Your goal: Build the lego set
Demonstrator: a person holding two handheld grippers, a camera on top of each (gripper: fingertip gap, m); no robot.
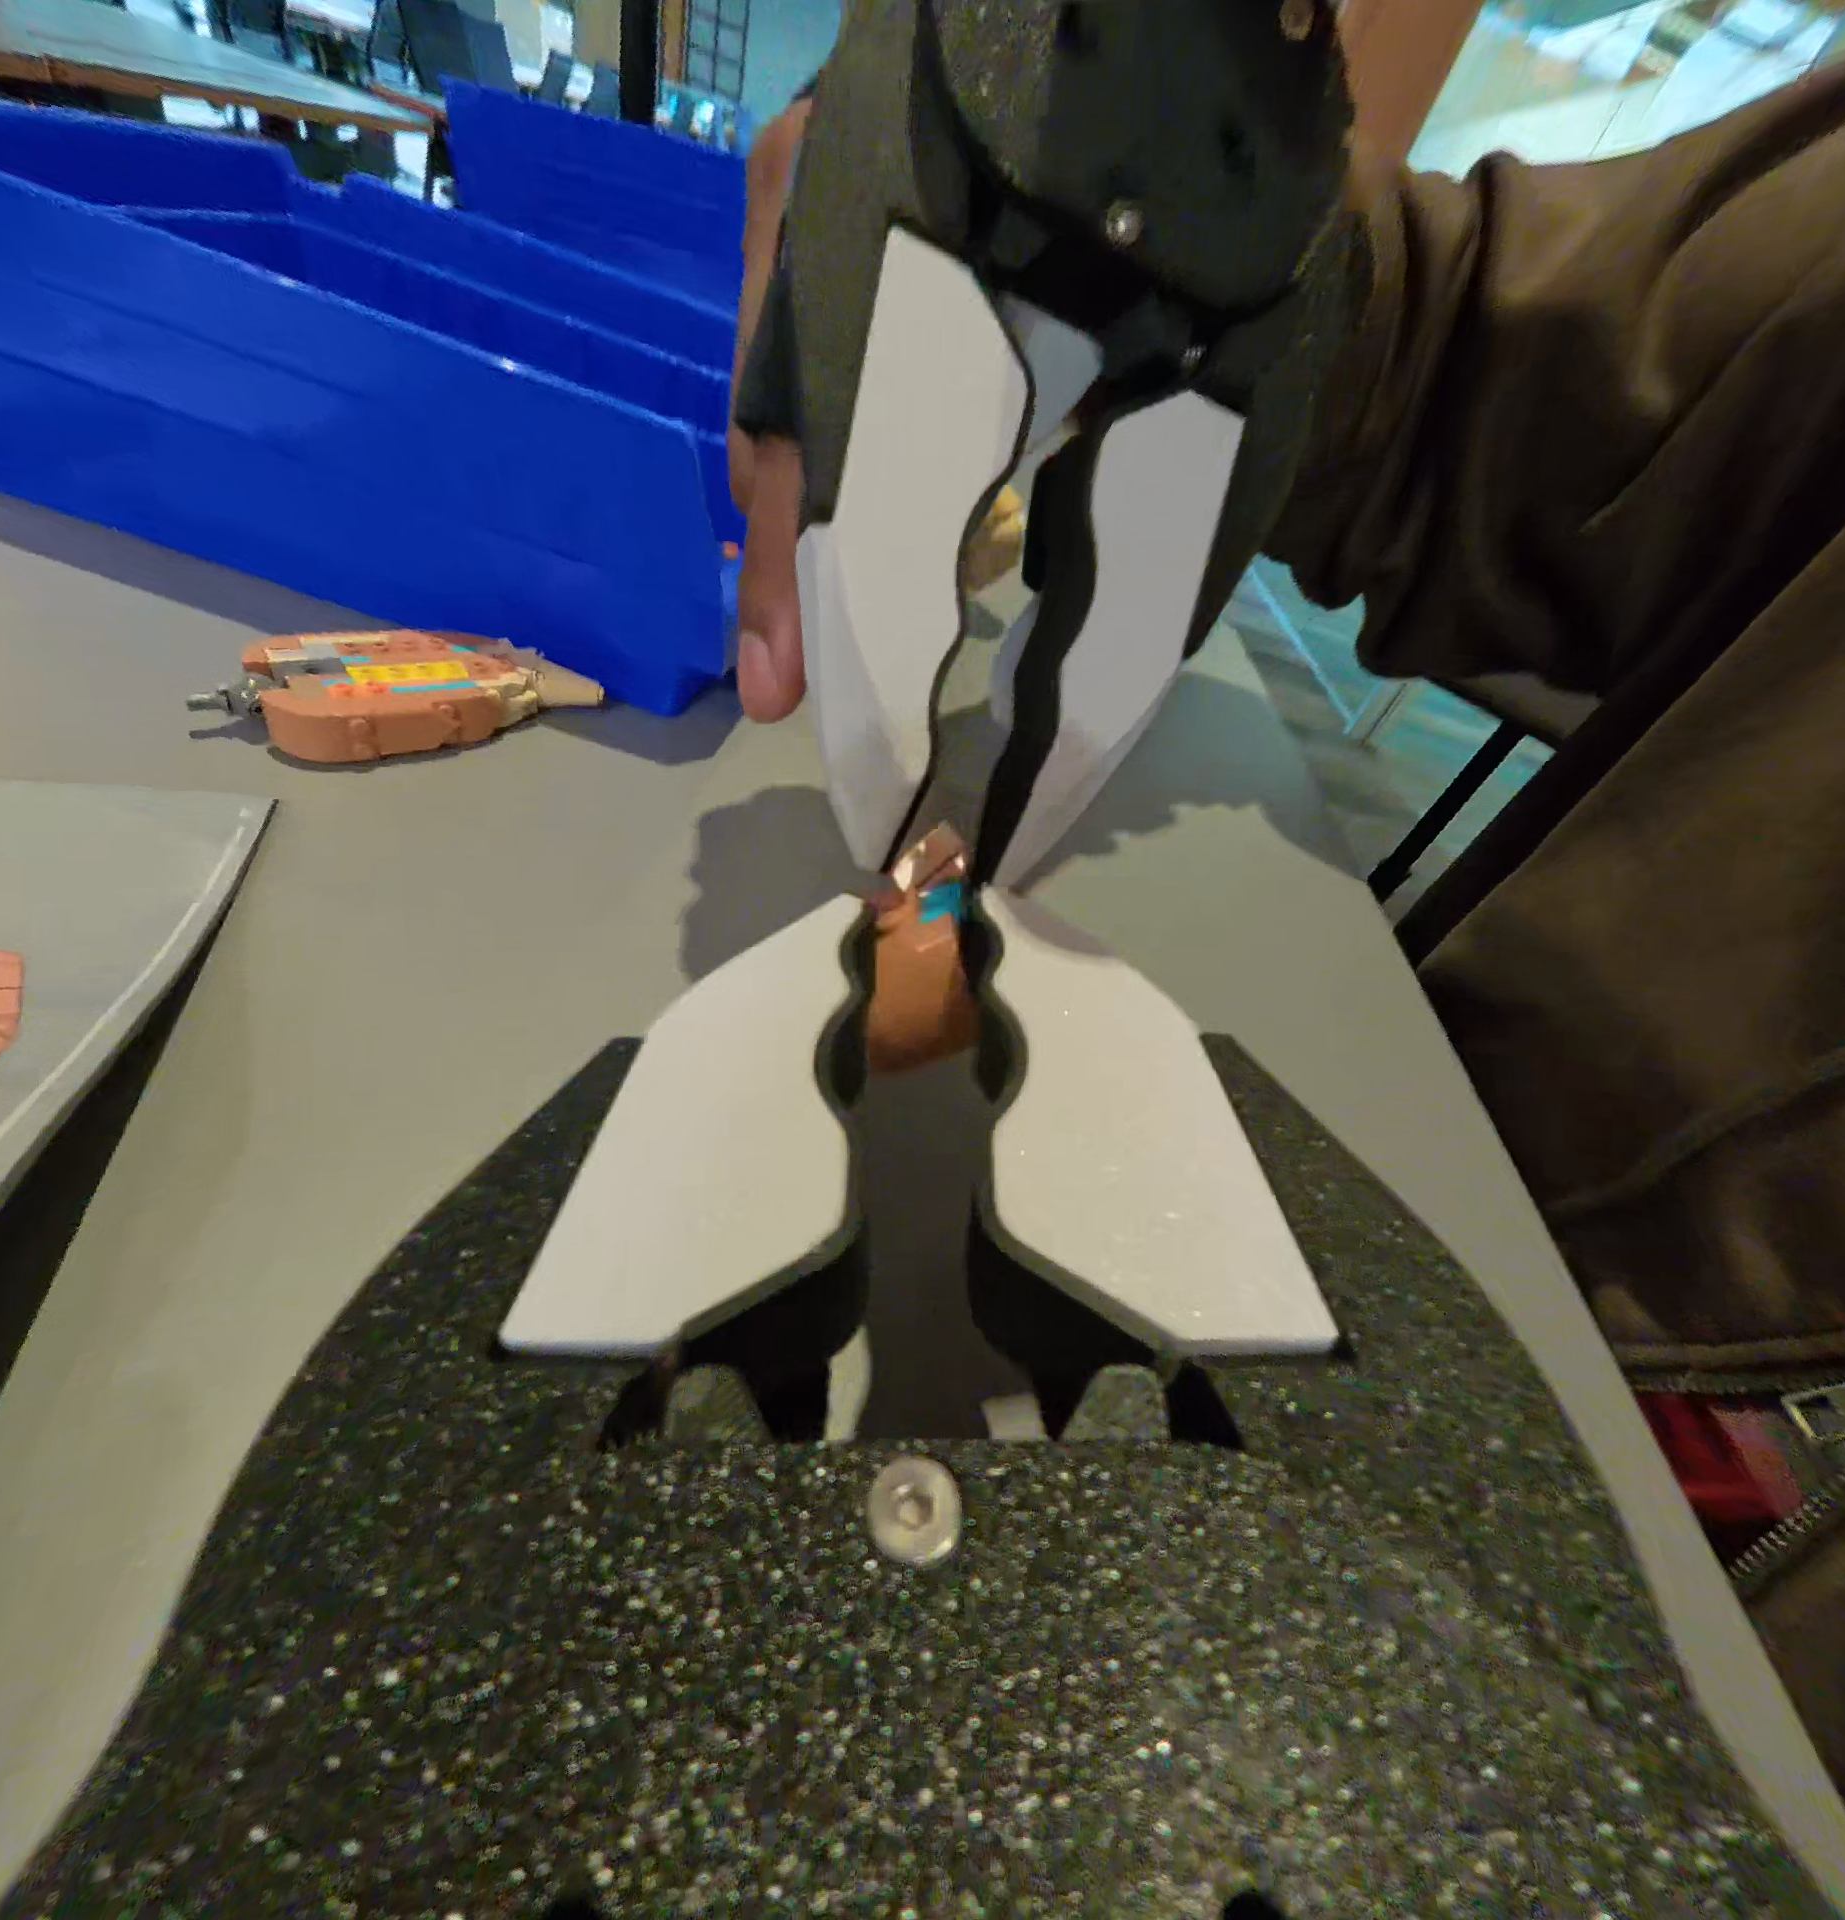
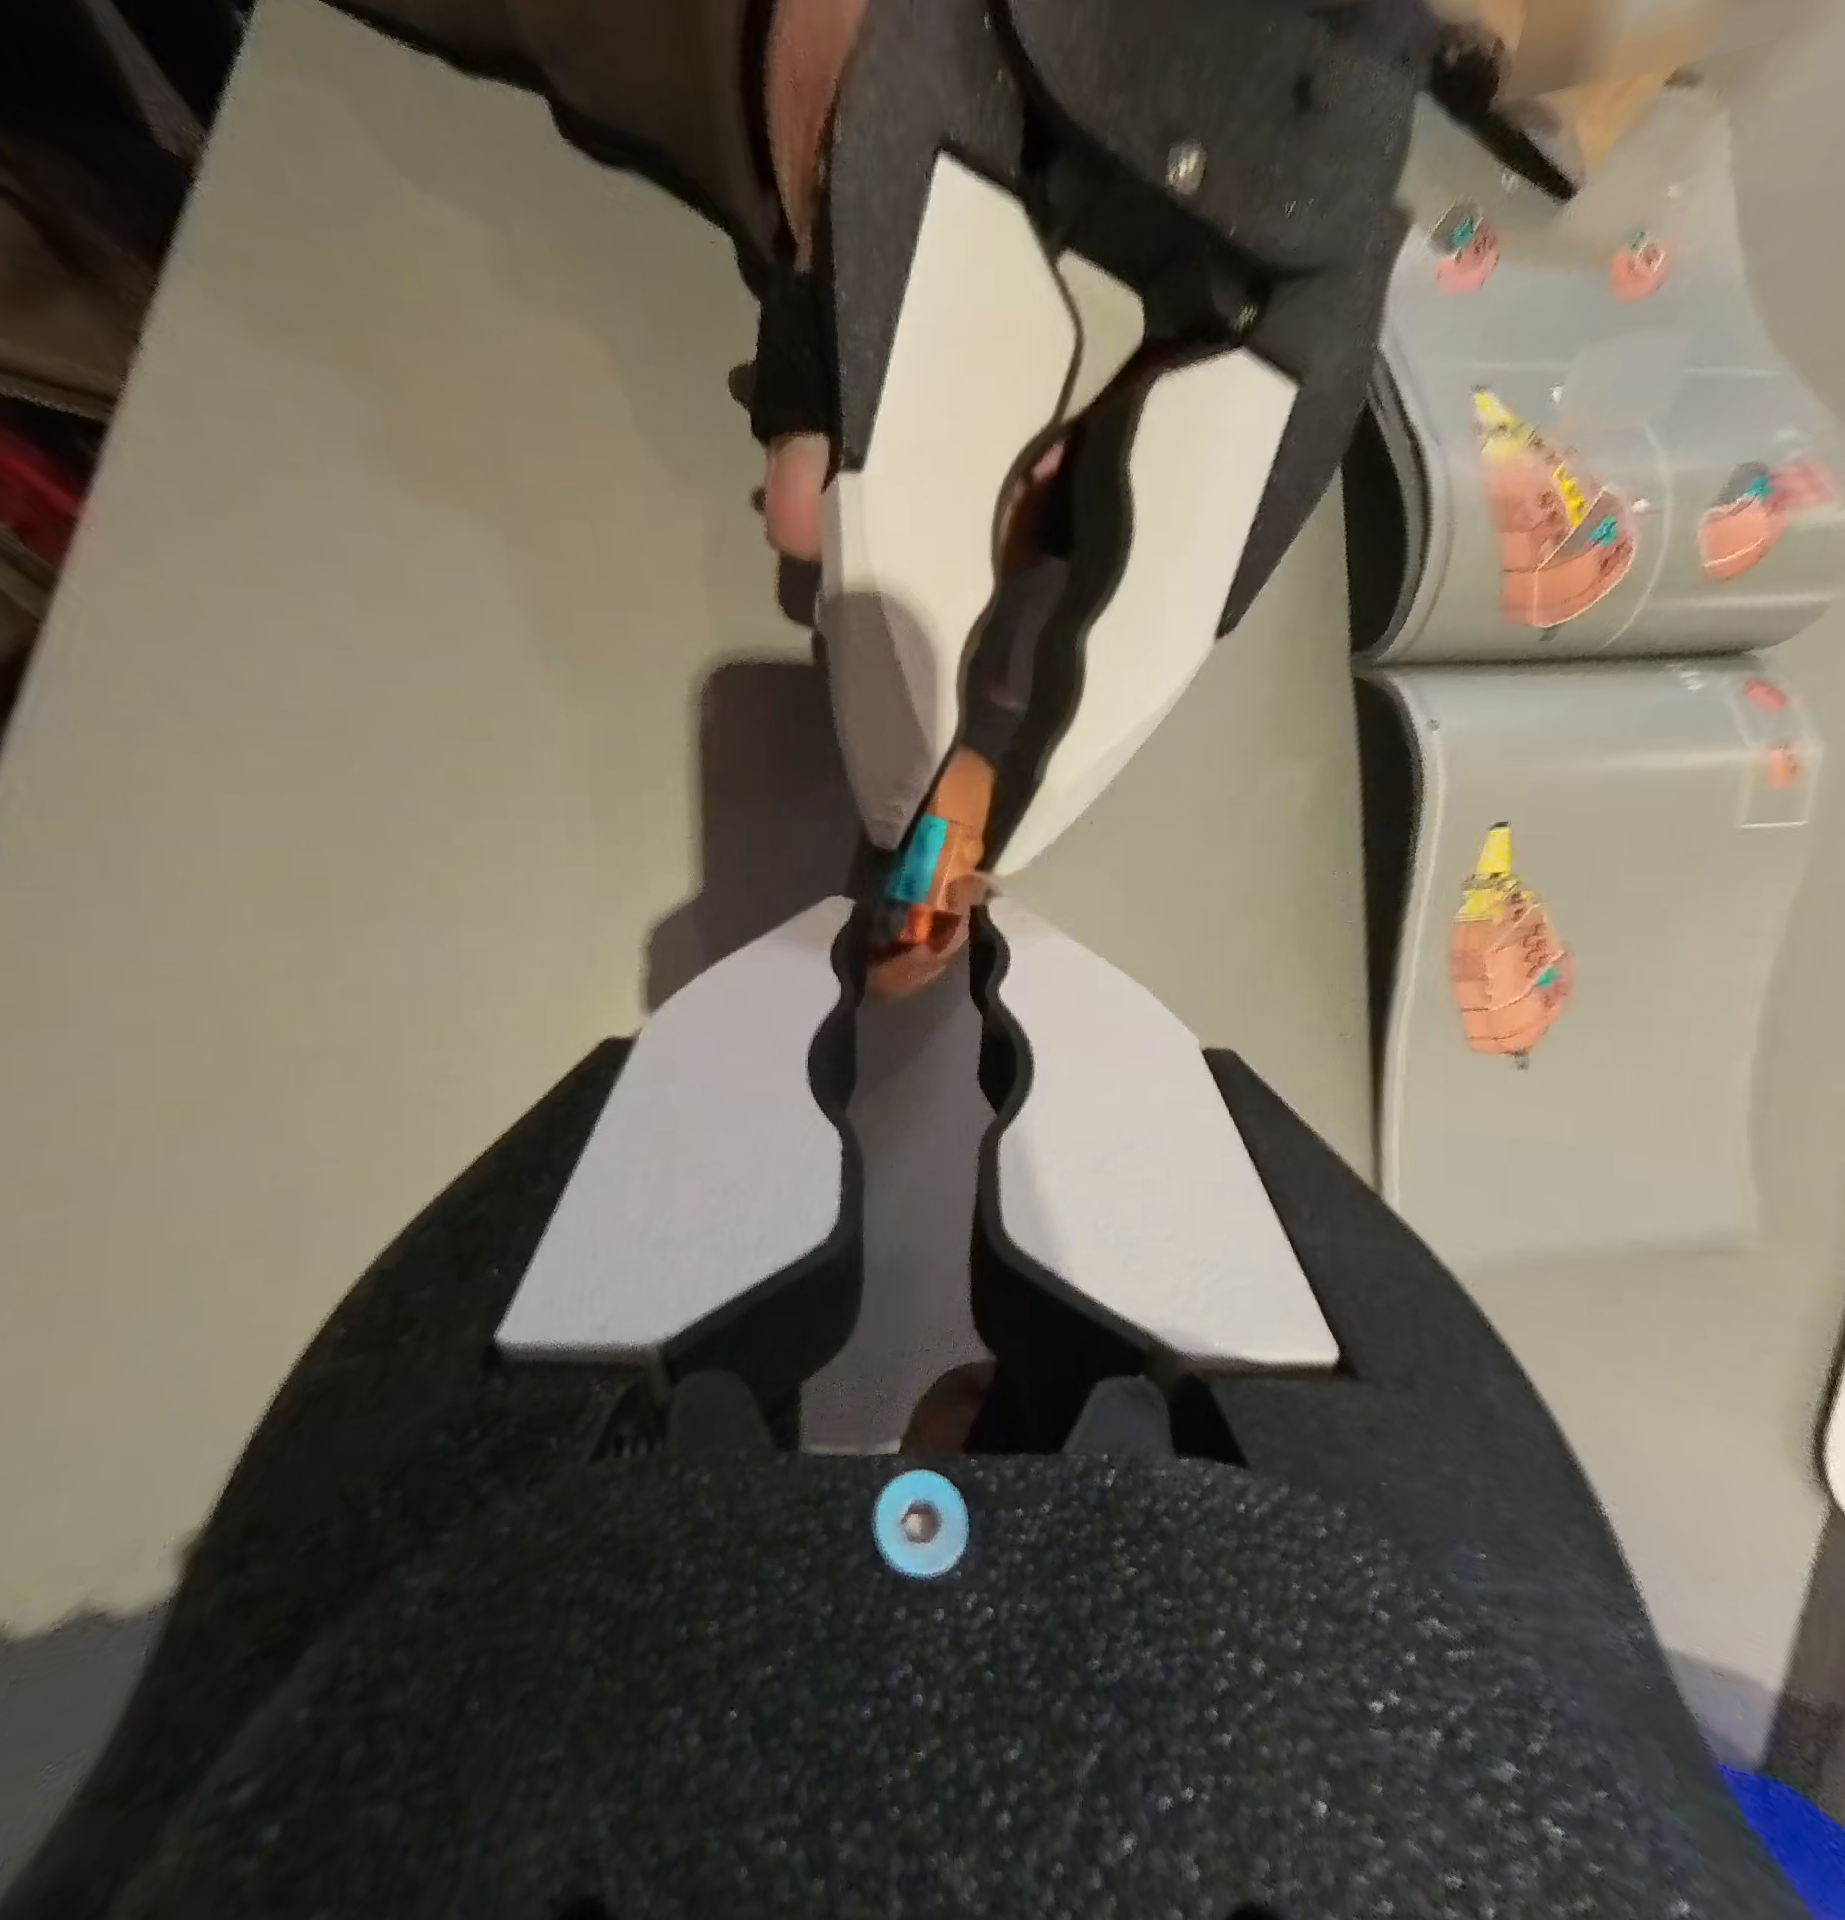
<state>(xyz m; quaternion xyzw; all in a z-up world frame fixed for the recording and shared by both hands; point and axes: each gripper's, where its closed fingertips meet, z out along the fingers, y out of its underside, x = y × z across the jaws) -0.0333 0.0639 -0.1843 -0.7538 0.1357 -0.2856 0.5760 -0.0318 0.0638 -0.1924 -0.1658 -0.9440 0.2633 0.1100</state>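
Observation:
My left gripper (image 1: 923, 920) is shut on a brown rounded lego sub-assembly (image 1: 918, 1003) with a teal part at its front. My right gripper (image 1: 944, 868) comes down from above, tip to tip with the left, shut on a small brown lego piece (image 1: 930, 857) that touches the sub-assembly. In the right wrist view my right gripper (image 2: 913, 930) holds the small brown piece (image 2: 902, 961). The left gripper (image 2: 939, 847) is above it with the orange-brown and teal sub-assembly (image 2: 944, 821). Both are held a little above the grey table (image 1: 482, 935).
A partly built brown lego model (image 1: 398, 691) lies at the back left by blue bins (image 1: 326, 364). An open instruction booklet (image 2: 1583, 520) lies to one side. A person's brown sleeve (image 1: 1572, 416) is at the right, beyond the table's edge. Only a small space, under 4 cm, lies between the two pairs of fingers.

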